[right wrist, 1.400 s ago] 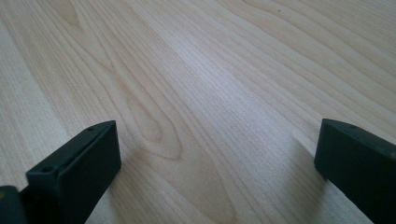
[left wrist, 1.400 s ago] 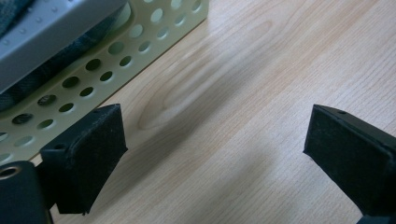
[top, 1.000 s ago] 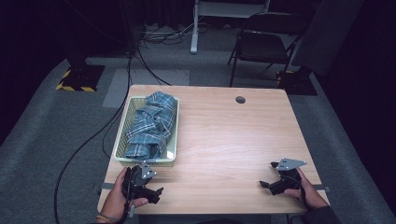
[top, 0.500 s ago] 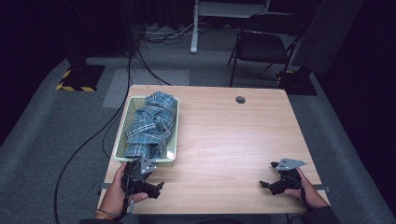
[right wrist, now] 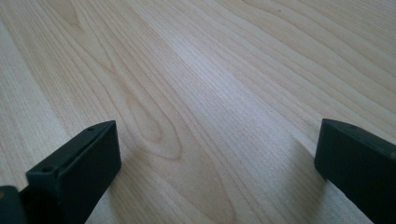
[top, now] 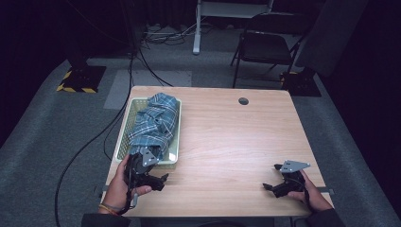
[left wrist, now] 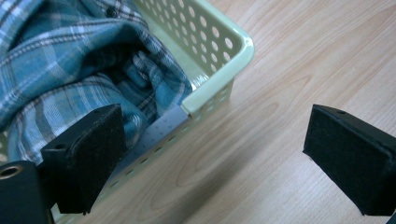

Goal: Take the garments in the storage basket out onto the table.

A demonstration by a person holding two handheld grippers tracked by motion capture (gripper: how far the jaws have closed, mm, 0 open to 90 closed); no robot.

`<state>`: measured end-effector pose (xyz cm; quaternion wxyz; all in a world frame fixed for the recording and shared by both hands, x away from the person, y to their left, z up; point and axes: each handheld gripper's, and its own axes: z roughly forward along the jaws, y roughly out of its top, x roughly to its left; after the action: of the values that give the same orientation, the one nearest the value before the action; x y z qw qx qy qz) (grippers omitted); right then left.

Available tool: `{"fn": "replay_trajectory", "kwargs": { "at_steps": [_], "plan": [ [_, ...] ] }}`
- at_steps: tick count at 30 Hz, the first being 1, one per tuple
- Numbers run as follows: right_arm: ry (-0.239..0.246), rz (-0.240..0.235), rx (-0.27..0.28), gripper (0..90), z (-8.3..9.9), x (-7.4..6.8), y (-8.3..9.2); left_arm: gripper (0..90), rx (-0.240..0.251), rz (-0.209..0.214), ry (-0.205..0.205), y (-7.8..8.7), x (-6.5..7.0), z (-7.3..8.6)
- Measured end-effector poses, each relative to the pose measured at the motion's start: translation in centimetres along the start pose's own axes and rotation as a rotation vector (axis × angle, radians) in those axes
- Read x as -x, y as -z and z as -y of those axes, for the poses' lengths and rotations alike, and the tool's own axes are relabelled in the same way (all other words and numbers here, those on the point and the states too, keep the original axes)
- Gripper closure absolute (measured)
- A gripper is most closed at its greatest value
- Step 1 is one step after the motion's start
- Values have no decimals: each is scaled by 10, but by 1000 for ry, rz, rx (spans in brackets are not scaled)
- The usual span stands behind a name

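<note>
The blue-and-white plaid cotton shirt (top: 153, 124) lies crumpled in the pale green perforated plastic basket (top: 124, 126) at the left side of the light wooden table (top: 227, 142), heaped above the rim and spilling a little toward the near end. It looks soft and light, the sort of thing that will slump, stretch and trail when lifted rather than come up in one piece, so I would judge that a pinch on a thick fold or a bunched ridge near the top of the heap would hold better than a single loose layer, which could slip out from between the pads. A sleeve or hem may also snag on the basket's edge on the way out. In the left gripper view the cloth (left wrist: 70, 70) sits just behind the basket's near corner (left wrist: 233, 51), with a button showing among the folds. The left gripper (top: 150, 174) hovers just at that near corner, its jaws spread wide with nothing between them, one black pad (left wrist: 91, 158) in front of the fabric without pressing on it. The right gripper (top: 276, 185) rests well apart near the table's front right edge, its jaws likewise spread over bare wood (right wrist: 196, 93). Beyond the table stand a dark folding chair (top: 262, 45) and cables on grey carpet
</note>
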<state>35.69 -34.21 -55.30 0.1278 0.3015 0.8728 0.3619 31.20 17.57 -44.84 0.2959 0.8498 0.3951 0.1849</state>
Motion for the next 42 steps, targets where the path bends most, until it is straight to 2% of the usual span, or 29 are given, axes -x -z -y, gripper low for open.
{"fn": "replay_trajectory", "kwargs": {
  "at_steps": [5, 18, 28, 42],
  "plan": [
    [0, 0, 0, 5, 0, 0, 0, 56, 3, 5, 8, -1, -3, -5],
    [0, -1, 0, 5, 0, 0, 0, 54, 3, -38, 17, -1, -12, -17],
    [0, 0, 0, 5, 0, 0, 0, 54, 9, -52, 10, -1, -17, -26],
    [0, 0, 0, 5, 0, 0, 0, 52, 13, -71, 32, -7, -30, -37]
  ]
}}
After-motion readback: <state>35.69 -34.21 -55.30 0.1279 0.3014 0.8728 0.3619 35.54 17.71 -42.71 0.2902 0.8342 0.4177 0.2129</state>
